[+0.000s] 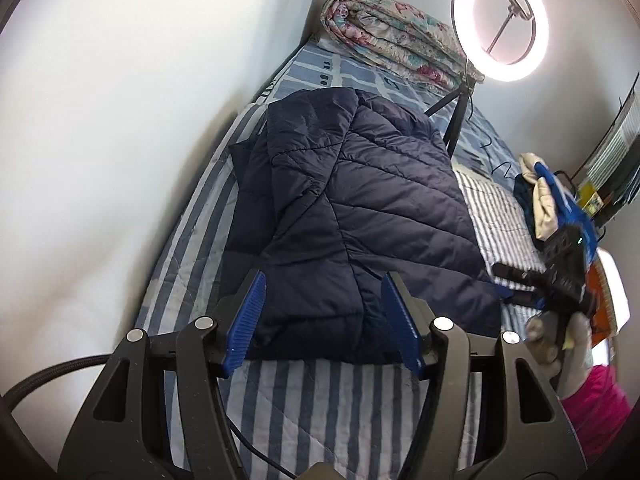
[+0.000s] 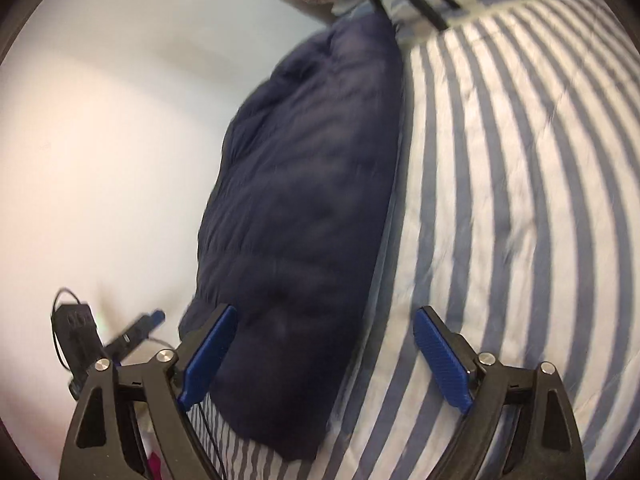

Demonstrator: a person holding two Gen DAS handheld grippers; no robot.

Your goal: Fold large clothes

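Jacket (image 1: 352,216): 1, navy, folded on striped bed (image 1: 320,408). 2 tongs, left (image 1: 322,320), right (image 2: 324,354), both agape, empty.

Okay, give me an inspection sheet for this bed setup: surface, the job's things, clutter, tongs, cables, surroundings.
Surface: striped bedspread, a blue checked sheet further back.
Job's things: navy puffer jacket lying on the bed, partly folded, near the wall.
Clutter: rolled floral quilt at the far end; pile of clothes at the bed's right side.
Tongs: left tongs open, nothing between them; right tongs open above the jacket's edge, gripping nothing.
Cables: black cable trailing across the bed from the lamp stand.
Surroundings: white wall alongside the bed; lit ring lamp on a tripod standing on the bed.
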